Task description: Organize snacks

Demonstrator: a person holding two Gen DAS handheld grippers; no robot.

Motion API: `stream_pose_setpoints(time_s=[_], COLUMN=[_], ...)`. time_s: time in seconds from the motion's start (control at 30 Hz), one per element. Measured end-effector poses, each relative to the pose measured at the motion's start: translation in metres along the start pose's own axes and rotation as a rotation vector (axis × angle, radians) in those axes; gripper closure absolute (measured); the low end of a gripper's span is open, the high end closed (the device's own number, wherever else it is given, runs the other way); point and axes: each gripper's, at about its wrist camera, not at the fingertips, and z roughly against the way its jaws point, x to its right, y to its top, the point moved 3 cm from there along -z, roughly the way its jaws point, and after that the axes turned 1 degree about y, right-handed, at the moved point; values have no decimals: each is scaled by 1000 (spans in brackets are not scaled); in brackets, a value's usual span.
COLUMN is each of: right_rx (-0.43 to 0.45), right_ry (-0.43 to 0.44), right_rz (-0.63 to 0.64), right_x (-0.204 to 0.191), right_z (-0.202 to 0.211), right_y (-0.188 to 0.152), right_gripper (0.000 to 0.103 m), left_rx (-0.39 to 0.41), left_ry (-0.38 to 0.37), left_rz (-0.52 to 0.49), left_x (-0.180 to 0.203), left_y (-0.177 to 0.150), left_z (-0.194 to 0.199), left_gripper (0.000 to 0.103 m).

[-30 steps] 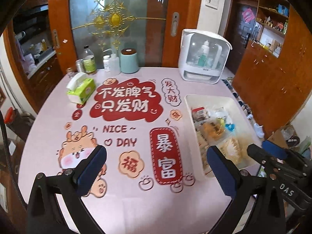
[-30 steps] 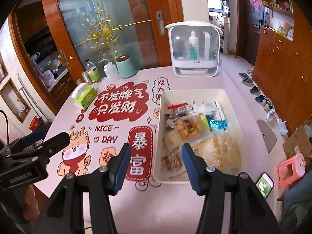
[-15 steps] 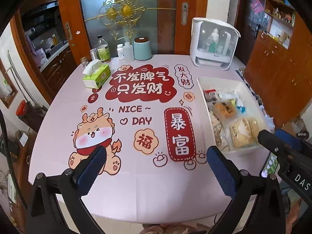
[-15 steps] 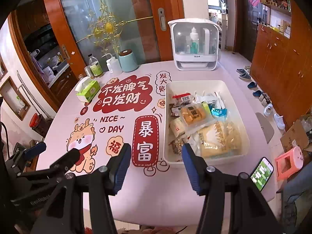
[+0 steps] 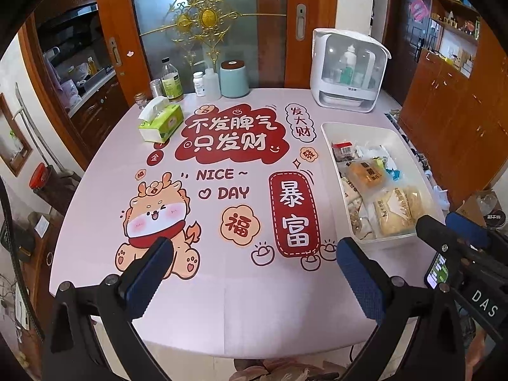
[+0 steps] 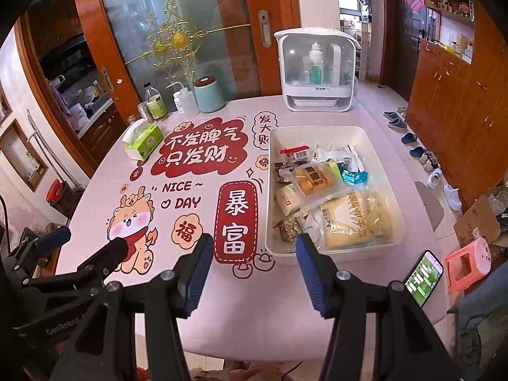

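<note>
Inside white bin [image 6: 385,171], jumbled wrapped snacks [image 6: 320,179]

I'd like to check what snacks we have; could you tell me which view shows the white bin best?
The right wrist view: the white bin sits near centre, whole, packets readable. The left wrist view shows it squeezed toward the right edge, its near corner hidden behind the right hand-held gripper.

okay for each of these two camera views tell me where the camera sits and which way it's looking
Left wrist: on the left gripper, angled down over the near table edge at the pink table mat; its open fingers and the right gripper show.
Right wrist: on the right gripper, angled down toward the snack bin; its open fingers and the left gripper show.
Shared: bin, mat, tissue box, phone.
</note>
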Motion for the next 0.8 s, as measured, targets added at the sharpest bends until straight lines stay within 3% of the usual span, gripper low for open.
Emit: stream_pose_setpoints(time_s=[0.8], right_rx=[18], right_ry=[-15], right_rz=[18], right_x=[9], right_z=[-8], right_y=[16], right_gripper=[48], left_rx=[5], left_ry=[8], left_rz=[21], left_x=[12], left_y=[18], left_z=[-13], left_gripper=[1])
